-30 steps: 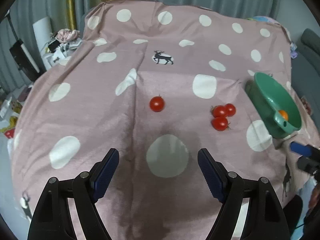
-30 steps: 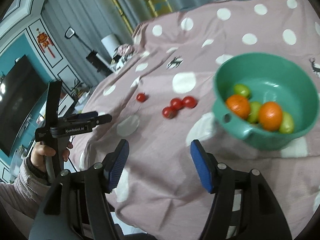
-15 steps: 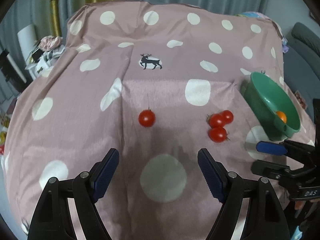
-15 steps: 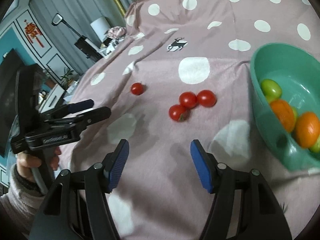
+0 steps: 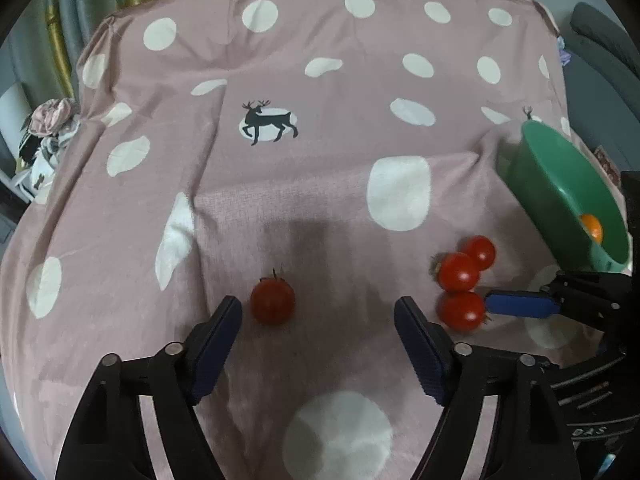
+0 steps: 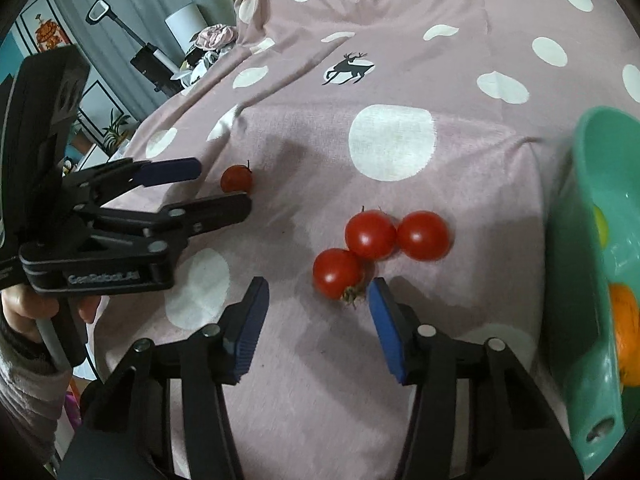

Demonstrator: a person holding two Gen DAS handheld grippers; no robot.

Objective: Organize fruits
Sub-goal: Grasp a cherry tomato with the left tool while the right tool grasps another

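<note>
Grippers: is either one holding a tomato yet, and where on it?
No. The left gripper and right gripper are both open and empty; all four tomatoes lie on the cloth.

L gripper (image 5: 318,322) jaws wide apart, lower centre of frame; R gripper (image 6: 318,308) same, lower centre.

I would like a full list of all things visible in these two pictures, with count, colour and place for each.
lone tomato: 1, red, on the cloth between the left gripper's fingers
clustered tomatoes: 3, red, touching, before the right gripper
bowl: 1, green, right edge of cloth
oranges: at least 1, orange, inside the bowl
cloth: 1, pink with white dots and deer
left gripper: 1, black and blue, open
right gripper: 1, black and blue, open
</note>
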